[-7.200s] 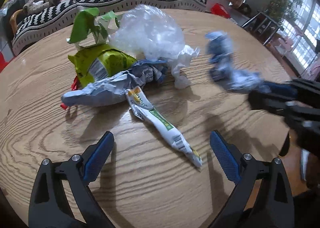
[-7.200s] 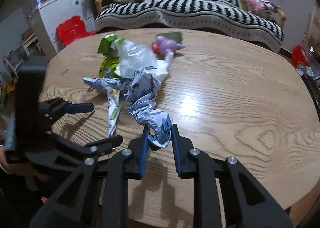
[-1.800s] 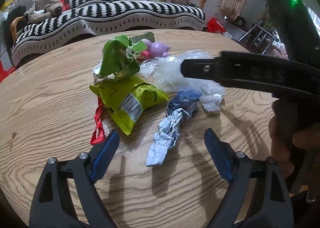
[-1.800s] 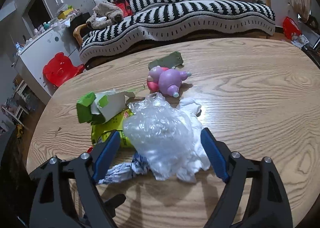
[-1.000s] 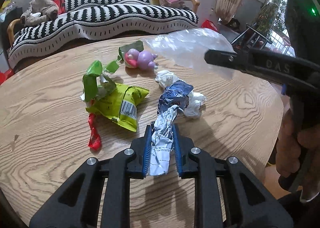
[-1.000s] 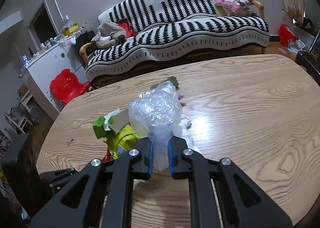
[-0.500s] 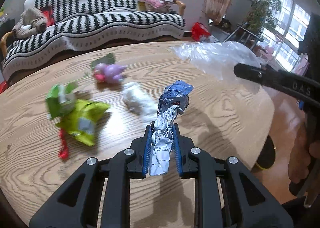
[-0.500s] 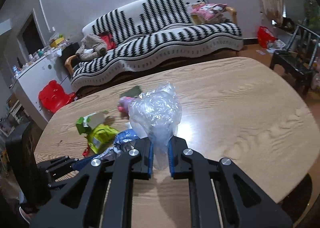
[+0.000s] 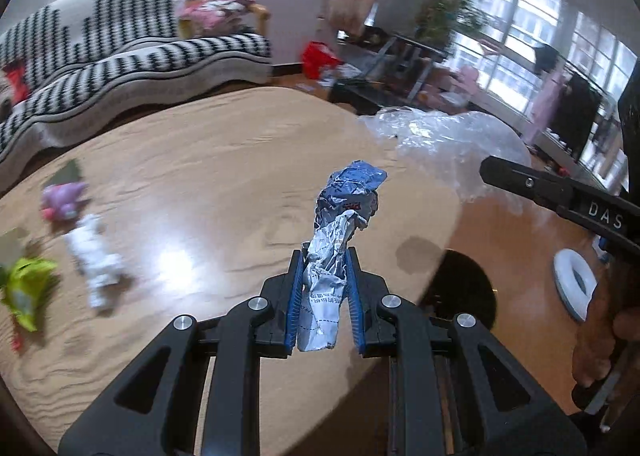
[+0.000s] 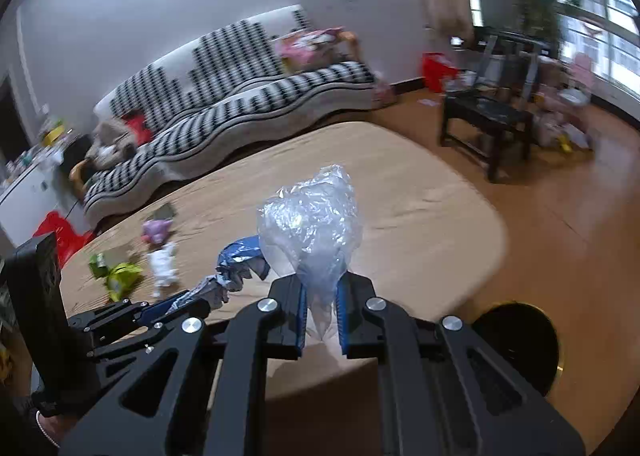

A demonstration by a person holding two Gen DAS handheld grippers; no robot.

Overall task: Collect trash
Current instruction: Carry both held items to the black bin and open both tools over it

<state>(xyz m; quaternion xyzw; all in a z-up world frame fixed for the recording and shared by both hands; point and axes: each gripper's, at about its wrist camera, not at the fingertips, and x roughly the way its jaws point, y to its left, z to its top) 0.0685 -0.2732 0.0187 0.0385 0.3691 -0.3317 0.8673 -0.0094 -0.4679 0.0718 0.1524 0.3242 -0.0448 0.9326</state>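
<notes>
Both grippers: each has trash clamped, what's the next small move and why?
Probably carry both on to the dark round bin on the floor past the table edge. The left gripper clamps the crumpled wrapper, the right gripper the clear plastic bag; neither is over the bin yet.

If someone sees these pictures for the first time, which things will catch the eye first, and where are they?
First, the left gripper at the bottom centre of its view, shut on a crumpled silver and blue wrapper that stands up over the wooden table. Equally striking, the right gripper is shut on a puffy clear plastic bag. Behind both, the black and white striped sofa fills the far wall, and a dark round bin waits on the floor past the table's edge.
</notes>
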